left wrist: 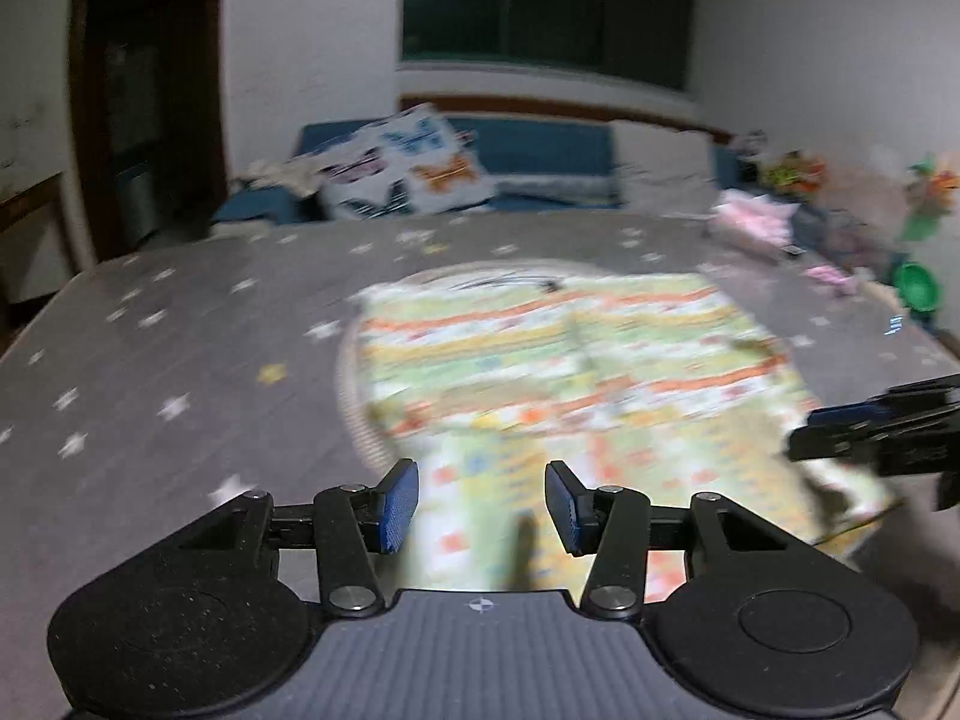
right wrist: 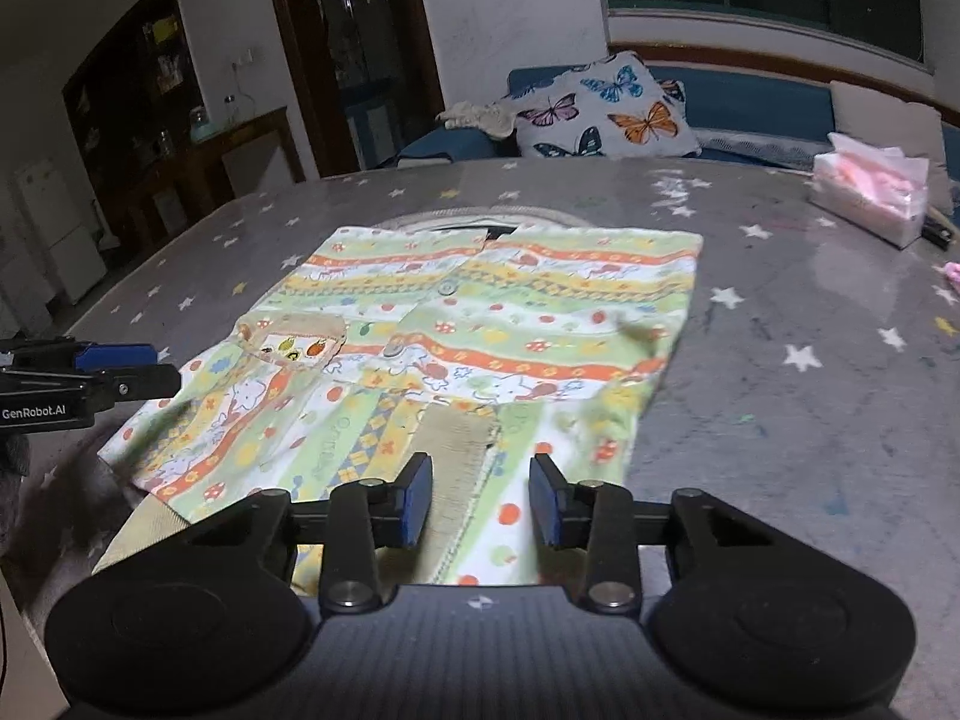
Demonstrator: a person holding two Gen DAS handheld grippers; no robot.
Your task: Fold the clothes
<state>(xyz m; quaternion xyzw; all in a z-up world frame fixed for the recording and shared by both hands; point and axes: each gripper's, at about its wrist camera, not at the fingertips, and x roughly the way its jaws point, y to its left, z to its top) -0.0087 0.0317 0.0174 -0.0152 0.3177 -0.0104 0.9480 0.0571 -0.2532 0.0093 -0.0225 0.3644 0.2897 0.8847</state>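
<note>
1. Nearest the lens in the right wrist view sat the right gripper point(right wrist: 480, 495), a black two-finger tool with blue pads, its jaws standing partly apart.
2. Between and just beyond those pads lay the near hem of a small child's cotton garment point(right wrist: 480, 324), printed in green, orange, yellow and white bands with cartoon motifs, buttoned down the front.
3. A beige ribbed strip point(right wrist: 462, 456) of the same garment ran up from between the right gripper's pads; whether the pads pressed on the cloth could not be told, though both stood clear of the strip's edges.
4. Ahead of the right gripper the garment spread flat on a grey table cover strewn with white and yellow stars point(right wrist: 810, 420).
5. To the left of the right gripper, the left gripper point(right wrist: 153, 369) reached in at the garment's left edge, beside a beige-trimmed pocket point(right wrist: 294, 342).
6. In the blurred left wrist view the left gripper's jaws stood apart, nothing clamped, with the printed cloth directly beneath and ahead of the gap.
7. Far beyond both grippers lay a butterfly-print cushion point(right wrist: 606, 108) on a blue sofa point(right wrist: 750, 105).
8. A clear pack of pink tissues point(right wrist: 870, 192) sat well ahead and to the right of the right gripper.
</note>
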